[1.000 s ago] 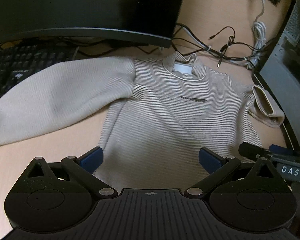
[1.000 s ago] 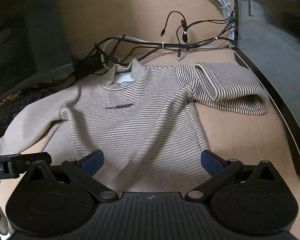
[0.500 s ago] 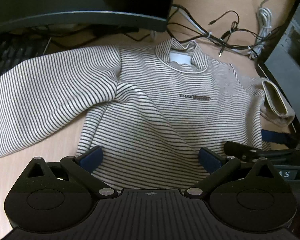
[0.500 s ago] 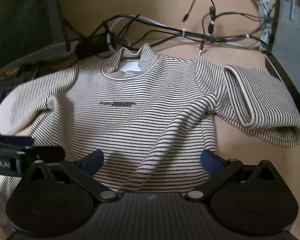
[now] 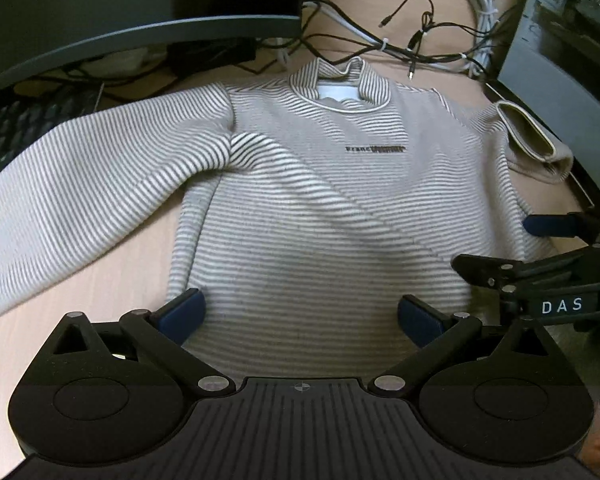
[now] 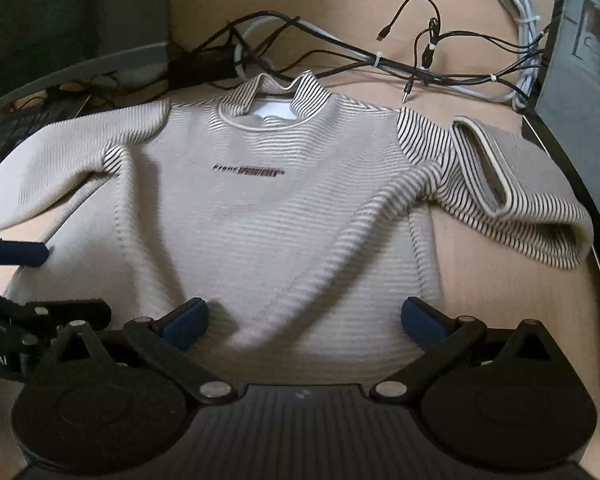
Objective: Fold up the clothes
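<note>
A beige striped sweater (image 5: 332,216) lies face up on the wooden desk, collar (image 5: 340,84) at the far side and a small dark logo on the chest. Its left sleeve (image 5: 80,184) spreads out to the left. The right sleeve (image 6: 508,196) is folded back on itself, cuff open. My left gripper (image 5: 300,314) hovers open over the sweater's lower hem. My right gripper (image 6: 304,320) is open too, above the hem (image 6: 324,344). The right gripper (image 5: 540,248) also shows at the right edge of the left wrist view. Neither holds cloth.
A curved monitor (image 5: 140,12) and a keyboard (image 5: 16,128) stand at the back left. A tangle of cables (image 6: 400,60) runs behind the collar. A dark computer case (image 6: 580,64) blocks the right side, close to the folded sleeve.
Both grippers have moved forward and lower toward the sweater, which now fills more of each view. Both stay open. The sweater has not moved.
</note>
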